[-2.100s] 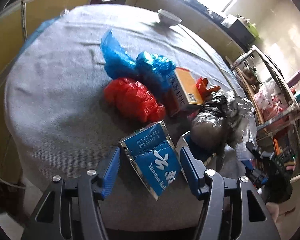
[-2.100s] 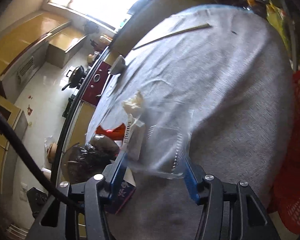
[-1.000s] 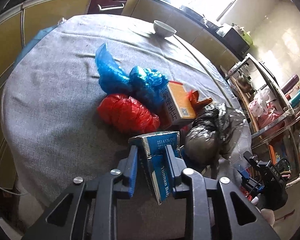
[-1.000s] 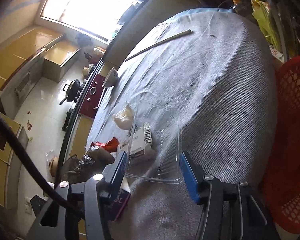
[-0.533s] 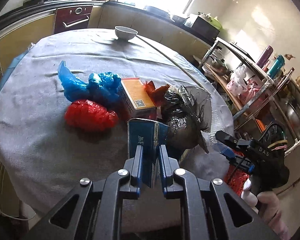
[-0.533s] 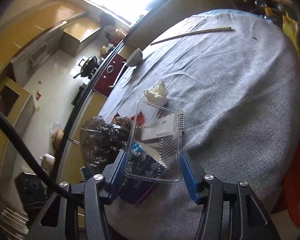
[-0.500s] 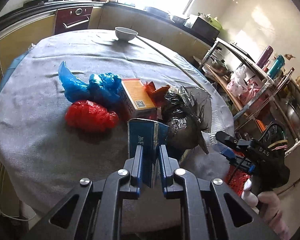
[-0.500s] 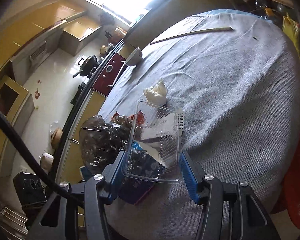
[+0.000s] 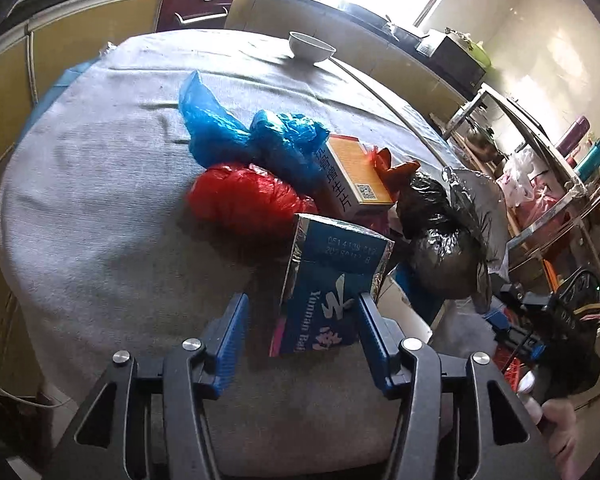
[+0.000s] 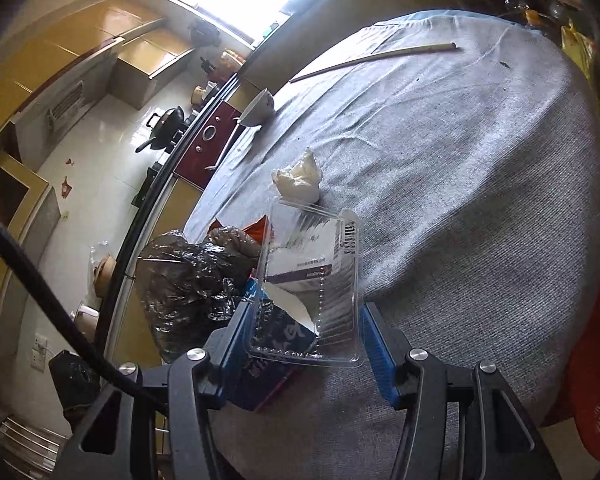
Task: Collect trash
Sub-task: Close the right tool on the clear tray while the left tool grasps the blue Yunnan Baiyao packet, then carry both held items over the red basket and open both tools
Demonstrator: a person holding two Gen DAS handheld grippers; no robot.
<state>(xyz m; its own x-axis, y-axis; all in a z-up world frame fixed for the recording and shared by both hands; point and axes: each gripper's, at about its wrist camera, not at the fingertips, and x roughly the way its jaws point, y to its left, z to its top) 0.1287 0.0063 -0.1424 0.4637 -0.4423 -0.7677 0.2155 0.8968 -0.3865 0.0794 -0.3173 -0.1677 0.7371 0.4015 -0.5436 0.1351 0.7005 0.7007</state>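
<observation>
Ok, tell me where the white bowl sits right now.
The white bowl stands at the far edge of the grey-clothed round table in the left wrist view, beyond the blue plastic bags. The right wrist view shows it at the table's left rim.

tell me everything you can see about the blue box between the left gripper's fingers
The blue box is a crumpled carton with silver foil edges, white lettering and a printed code near its top. It stands tilted on the grey tablecloth, between the left gripper's opening jaws, against the right pad and clear of the left. Red bag and black bag lie just behind.
</observation>
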